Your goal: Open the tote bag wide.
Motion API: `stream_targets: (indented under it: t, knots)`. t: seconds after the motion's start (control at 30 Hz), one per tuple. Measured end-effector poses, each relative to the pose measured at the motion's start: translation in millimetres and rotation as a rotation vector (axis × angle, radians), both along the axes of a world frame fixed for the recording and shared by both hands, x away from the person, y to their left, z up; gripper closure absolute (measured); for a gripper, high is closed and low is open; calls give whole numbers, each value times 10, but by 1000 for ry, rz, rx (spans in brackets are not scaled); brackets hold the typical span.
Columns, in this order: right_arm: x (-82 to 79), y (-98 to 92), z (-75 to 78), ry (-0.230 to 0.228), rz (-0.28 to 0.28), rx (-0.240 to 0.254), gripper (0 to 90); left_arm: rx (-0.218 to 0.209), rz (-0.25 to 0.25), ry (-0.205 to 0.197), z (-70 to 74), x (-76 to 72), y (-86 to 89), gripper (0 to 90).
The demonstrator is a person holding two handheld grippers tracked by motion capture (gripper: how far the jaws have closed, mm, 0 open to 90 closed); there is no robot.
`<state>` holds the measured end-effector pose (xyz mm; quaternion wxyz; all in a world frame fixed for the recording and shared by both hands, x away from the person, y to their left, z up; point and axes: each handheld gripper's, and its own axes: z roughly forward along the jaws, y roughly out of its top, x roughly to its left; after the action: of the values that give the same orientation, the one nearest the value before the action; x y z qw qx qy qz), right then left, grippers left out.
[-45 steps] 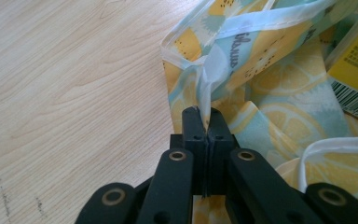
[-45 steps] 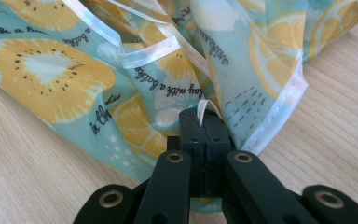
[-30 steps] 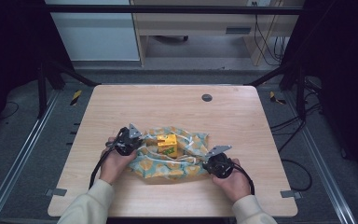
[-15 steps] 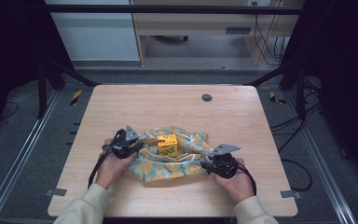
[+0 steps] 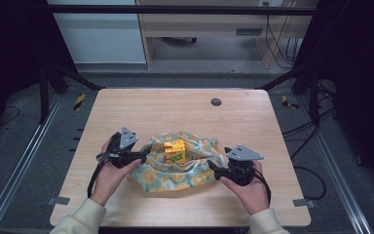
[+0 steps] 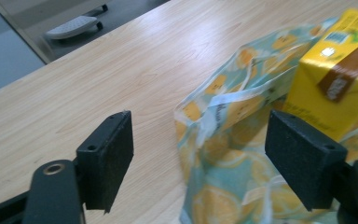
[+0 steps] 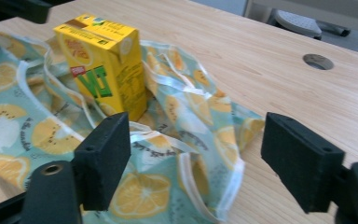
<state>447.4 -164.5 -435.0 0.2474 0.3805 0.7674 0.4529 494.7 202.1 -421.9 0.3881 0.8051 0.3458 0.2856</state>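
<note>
The left gripper (image 5: 143, 157) stood at the left edge of the fabric bag (image 5: 175, 170), and its jaws had just been opening; in the left gripper view they were wide apart, with the bag's rim between them but no pad pressing on it. The right gripper (image 5: 213, 168) was at the bag's right edge, its jaws also just opened, with loose cloth lying below them and nothing clamped.

The bag lay crumpled near the front middle of the wooden table (image 5: 185, 107), its mouth spread, and a yellow juice carton (image 5: 174, 151) stood upright on it, between the two grippers.

I judged that the cloth had been let go on both sides. To do this well, both hands should lift straight away from the fabric, so that no hem or white drawstring (image 7: 168, 80) catches a pad and tips the carton.

On the carton I saw green letters, maybe "VLT" turned sideways, and a small red label; the rest was too small to read.
</note>
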Motion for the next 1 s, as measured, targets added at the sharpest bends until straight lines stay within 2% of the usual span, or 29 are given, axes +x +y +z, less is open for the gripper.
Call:
stream_targets:
  t: [0.03,0.1,0.27,0.37,0.67,0.73,0.77,0.93,1.0]
  knots:
    - [8,-56,-5,13,-37,-3,187,8,-11,-1,30,-42,10,196]
    - [20,-103,-14,30,-61,1,156,14,-20,8,52,-79,31,184]
    - [24,-208,-30,63,-107,28,123,11,-20,23,101,-144,123,155]
    - [21,-257,-59,84,-132,33,119,9,-8,31,113,-199,248,145]
    - [-11,-399,-126,112,-145,20,80,30,19,66,-13,-309,473,124]
    - [-15,-411,-132,112,-147,19,79,28,21,69,-23,-313,487,117]
    - [-26,-440,-140,111,-151,12,74,43,27,75,-41,-312,535,114]
    - [-46,-512,-162,119,-167,4,67,39,45,82,-69,-290,618,103]
    - [-65,-559,-192,141,-169,13,67,37,62,84,-82,-275,682,104]
